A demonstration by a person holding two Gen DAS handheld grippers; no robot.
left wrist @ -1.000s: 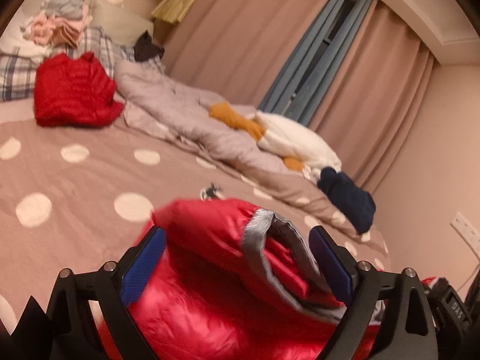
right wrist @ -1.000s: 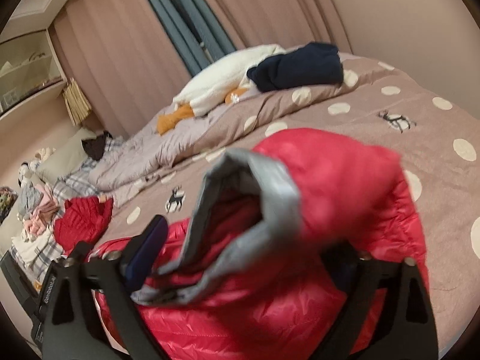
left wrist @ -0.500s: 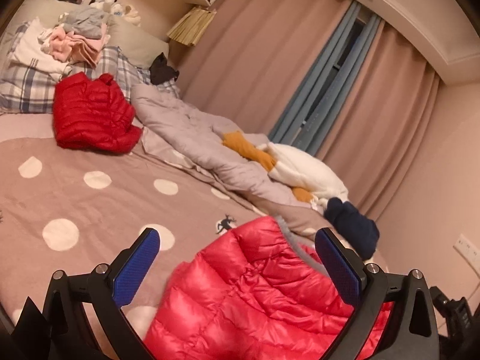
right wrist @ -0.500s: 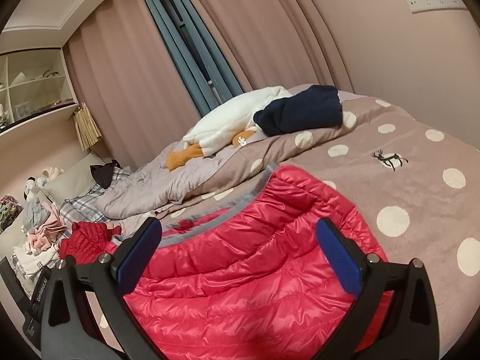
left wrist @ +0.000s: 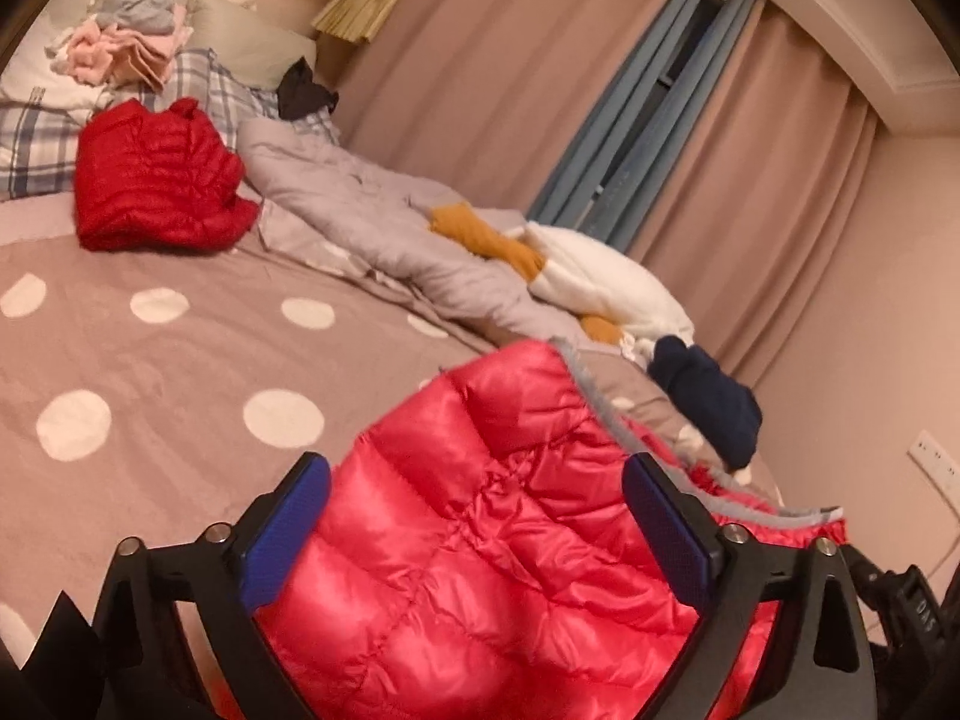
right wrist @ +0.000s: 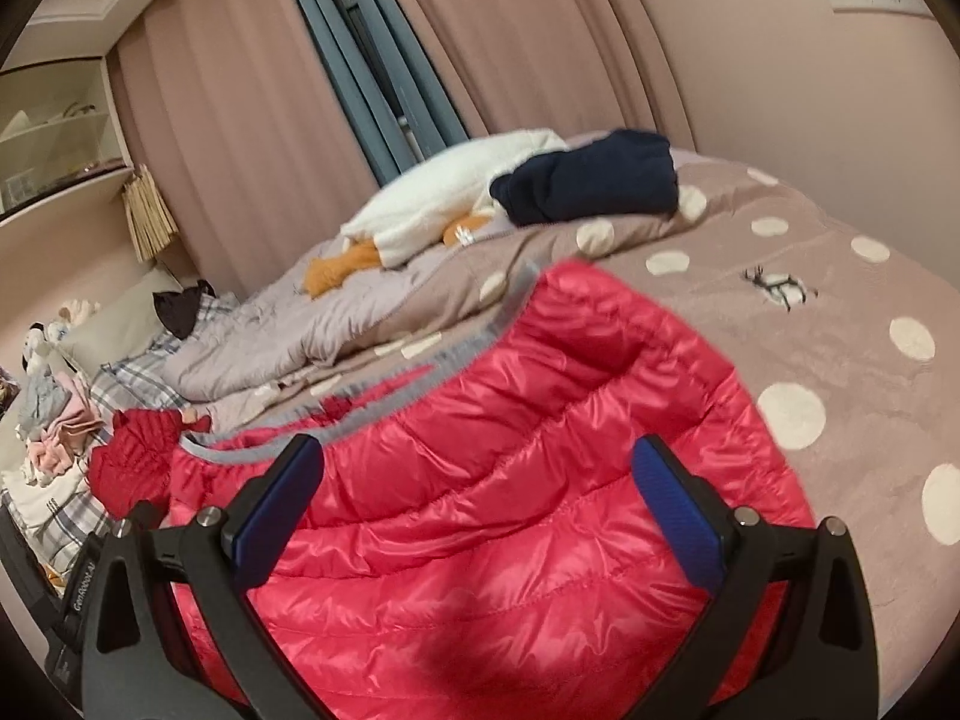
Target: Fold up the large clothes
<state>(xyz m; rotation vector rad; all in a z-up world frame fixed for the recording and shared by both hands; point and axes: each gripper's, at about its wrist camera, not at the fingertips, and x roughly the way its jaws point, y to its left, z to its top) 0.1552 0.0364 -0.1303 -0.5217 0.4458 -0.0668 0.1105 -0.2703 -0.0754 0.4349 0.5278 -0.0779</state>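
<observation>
A shiny red quilted down jacket with grey trim lies flat on the polka-dot bedspread, just in front of both grippers; it also shows in the right wrist view. My left gripper is open and empty, hovering above the jacket. My right gripper is open and empty, also above the jacket. The jacket's near part is hidden under the gripper bodies.
A folded red down jacket sits near the plaid pillows with a stack of clothes. A grey duvet, a white and orange garment and a navy garment lie along the far side. A wall stands at the right.
One second ago the jacket's grey-lined edge was lifted between the fingers of both grippers. It now lies flat on the bed, and both grippers have drawn back, open and empty.
</observation>
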